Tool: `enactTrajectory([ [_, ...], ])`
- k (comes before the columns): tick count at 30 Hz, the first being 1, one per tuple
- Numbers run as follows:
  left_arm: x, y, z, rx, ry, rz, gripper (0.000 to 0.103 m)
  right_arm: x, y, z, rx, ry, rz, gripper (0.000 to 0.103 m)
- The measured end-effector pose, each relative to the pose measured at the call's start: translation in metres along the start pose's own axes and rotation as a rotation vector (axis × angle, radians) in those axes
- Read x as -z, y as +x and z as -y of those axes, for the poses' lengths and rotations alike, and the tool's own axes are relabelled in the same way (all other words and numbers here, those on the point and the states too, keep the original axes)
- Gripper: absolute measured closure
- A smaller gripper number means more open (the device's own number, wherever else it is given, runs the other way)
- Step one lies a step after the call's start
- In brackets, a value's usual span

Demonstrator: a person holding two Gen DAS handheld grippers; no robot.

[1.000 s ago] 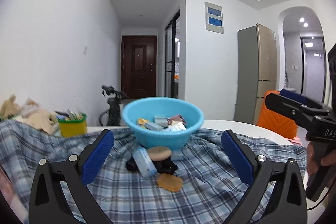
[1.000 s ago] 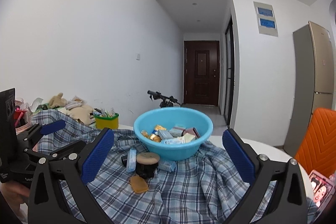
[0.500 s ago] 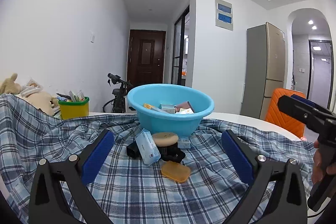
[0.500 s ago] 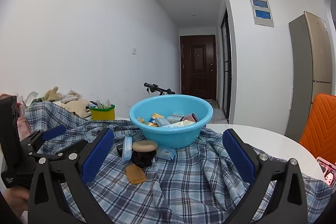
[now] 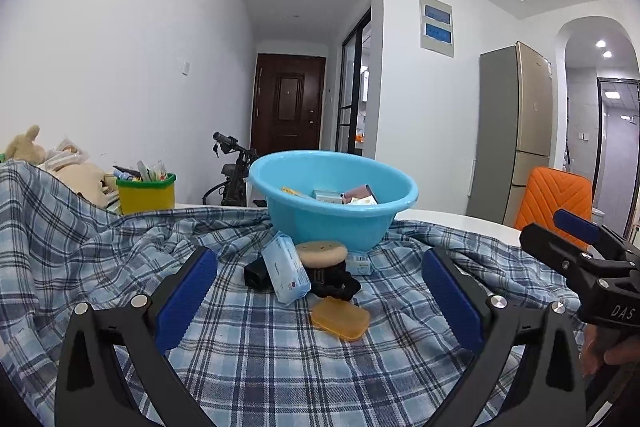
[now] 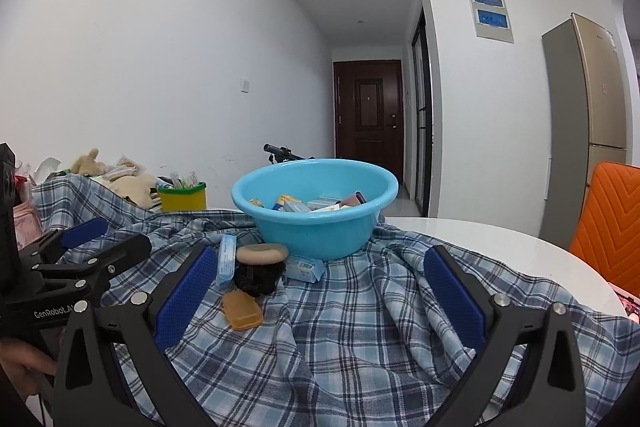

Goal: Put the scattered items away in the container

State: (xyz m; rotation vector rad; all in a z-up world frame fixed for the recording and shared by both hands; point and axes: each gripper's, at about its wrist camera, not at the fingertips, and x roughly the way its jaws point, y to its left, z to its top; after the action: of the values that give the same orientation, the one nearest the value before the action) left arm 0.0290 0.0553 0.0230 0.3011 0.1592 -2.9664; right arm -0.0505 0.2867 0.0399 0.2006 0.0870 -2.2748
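A light blue basin [image 5: 334, 199] [image 6: 316, 205] holding several small boxes stands on a blue plaid cloth [image 5: 256, 351] [image 6: 360, 331]. In front of it lie a pale blue tissue pack [image 5: 286, 267] [image 6: 226, 259], a tan round puff [image 5: 322, 253] [image 6: 262, 253] on a black bundle [image 5: 334, 281] [image 6: 256, 279], an amber soap-like bar [image 5: 340, 319] [image 6: 242, 310] and a small blue box [image 5: 358, 263] [image 6: 306, 267]. My left gripper [image 5: 316, 293] is open, low and near the pile. My right gripper [image 6: 320, 293] is open too, with the pile off its left finger.
A yellow-green pot of pens [image 5: 146, 193] [image 6: 182, 197] and plush toys [image 5: 24, 149] [image 6: 120, 179] sit at the back left. The white round table [image 6: 500, 247] shows bare at the right, with an orange chair [image 5: 556, 193] [image 6: 612, 227] beyond it. A hand [image 6: 20, 367] holds the left tool.
Both grippers have come lower and closer to the table, so the basin and pile look larger and are seen from a flatter angle. Nothing was picked up.
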Motion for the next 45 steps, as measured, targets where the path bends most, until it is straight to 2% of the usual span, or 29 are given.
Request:
enactTrajectory([
  [15,0.009,0.008,0.001,-0.023,-0.004,-0.028,0.0,0.015,0.005,-0.001,0.036,0.0,-0.003,0.0],
  [21,0.014,0.023,0.004,-0.089,0.023,-0.098,0.0,0.017,0.015,0.0,0.085,-0.002,-0.056,0.0],
  [25,0.015,0.023,0.007,-0.108,0.039,-0.089,0.0,0.019,0.027,0.001,0.113,0.003,-0.118,0.0],
  [45,0.015,0.023,0.005,-0.133,0.034,-0.088,0.0,0.02,0.028,0.004,0.162,0.015,-0.127,0.0],
])
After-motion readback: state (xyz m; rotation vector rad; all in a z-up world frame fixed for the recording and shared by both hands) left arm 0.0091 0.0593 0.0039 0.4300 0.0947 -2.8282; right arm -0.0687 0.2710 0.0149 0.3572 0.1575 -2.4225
